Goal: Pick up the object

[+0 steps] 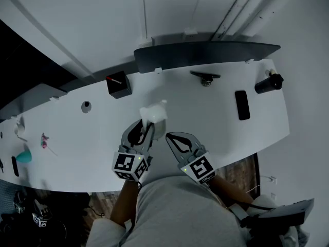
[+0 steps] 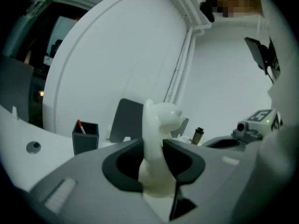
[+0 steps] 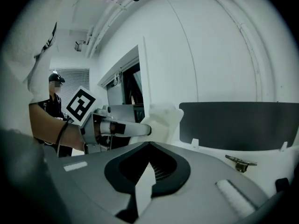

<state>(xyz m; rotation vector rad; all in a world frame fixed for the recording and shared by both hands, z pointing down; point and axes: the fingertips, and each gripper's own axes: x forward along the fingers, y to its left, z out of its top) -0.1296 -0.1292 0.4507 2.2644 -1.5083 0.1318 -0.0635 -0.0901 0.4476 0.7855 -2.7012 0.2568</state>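
The object is a white glossy figurine shaped like a small animal (image 2: 158, 125). It stands upright between the dark pads of my left gripper (image 2: 154, 158), which is shut on its lower body. In the head view the figurine (image 1: 154, 112) hangs above the white table (image 1: 216, 133), with the left gripper (image 1: 147, 125) under it. Just to its right, my right gripper (image 1: 170, 137) is shut with nothing in it. The right gripper view shows those closed jaws (image 3: 148, 146), and beyond them the left gripper's fingers (image 3: 126, 129) and the figurine (image 3: 164, 120).
A black pen box with a red pen (image 1: 119, 85) stands behind the figurine. A dark panel (image 1: 205, 53) lines the table's back. A black phone (image 1: 242, 105), a black cylinder (image 1: 268, 83) and a metal clip (image 1: 205, 77) lie to the right. Small teal and pink items (image 1: 23, 156) sit far left.
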